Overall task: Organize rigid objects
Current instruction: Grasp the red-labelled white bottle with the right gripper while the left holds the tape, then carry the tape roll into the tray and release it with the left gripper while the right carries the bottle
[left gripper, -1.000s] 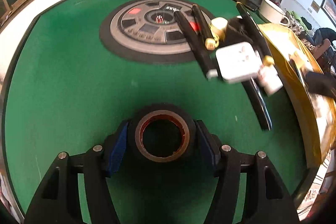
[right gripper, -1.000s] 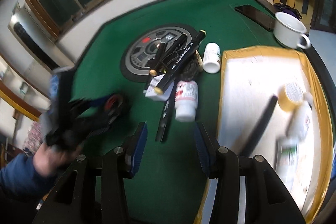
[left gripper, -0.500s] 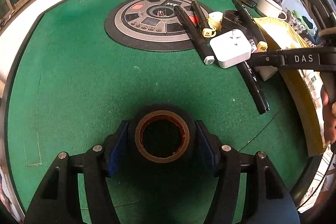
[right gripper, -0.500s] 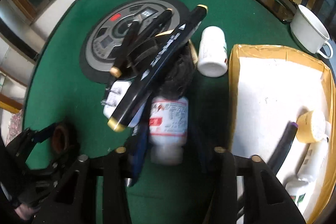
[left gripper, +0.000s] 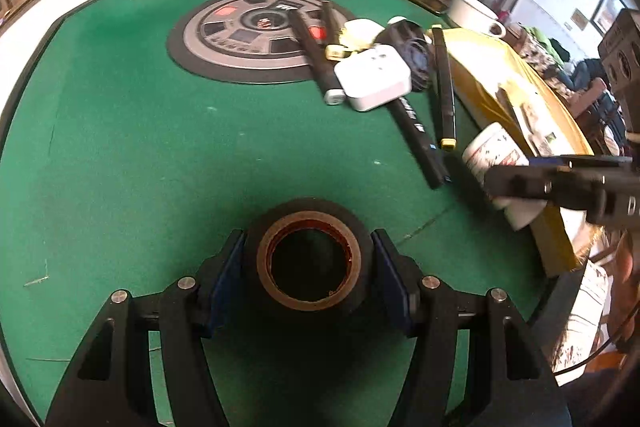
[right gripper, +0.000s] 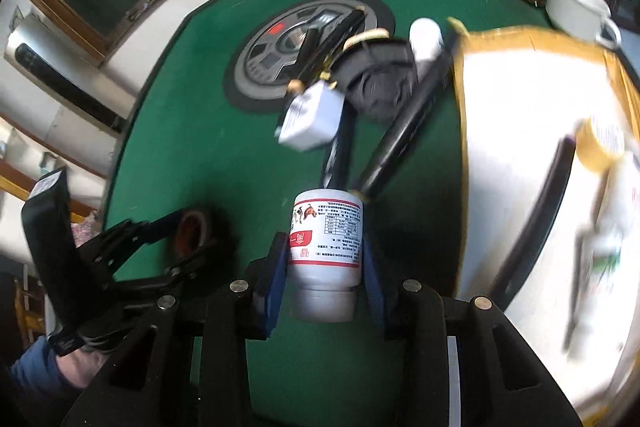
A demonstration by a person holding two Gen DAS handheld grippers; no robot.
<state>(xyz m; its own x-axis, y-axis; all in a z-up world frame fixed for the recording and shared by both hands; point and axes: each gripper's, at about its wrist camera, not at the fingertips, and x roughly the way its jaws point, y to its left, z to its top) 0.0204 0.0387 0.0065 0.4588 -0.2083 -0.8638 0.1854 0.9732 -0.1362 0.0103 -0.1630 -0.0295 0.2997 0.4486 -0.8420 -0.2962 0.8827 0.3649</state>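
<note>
A black tape roll (left gripper: 308,209) with a brown core sits between the blue pads of my left gripper (left gripper: 308,239), which is shut on it just above the green felt. My right gripper (right gripper: 324,247) is shut on a white bottle (right gripper: 328,215) with a red-and-white label, its pads pressing both sides. In the left wrist view that bottle (left gripper: 496,151) is at the near corner of the yellow-rimmed tray (left gripper: 480,95). The right wrist view shows the left gripper (right gripper: 192,231) with the tape at lower left.
A pile lies mid-table: a white power adapter (left gripper: 374,77), black markers (left gripper: 446,87), a black coiled item (right gripper: 378,83) and a small white bottle (right gripper: 426,39). The tray (right gripper: 464,147) holds a yellow tape roll (right gripper: 604,143), a marker (right gripper: 536,211) and bottles. A white mug (right gripper: 576,7) stands behind it.
My right gripper came down over the labelled bottle, closed on it and drew it out of the pile toward the tray. The left gripper drifted a little with the tape still held.
</note>
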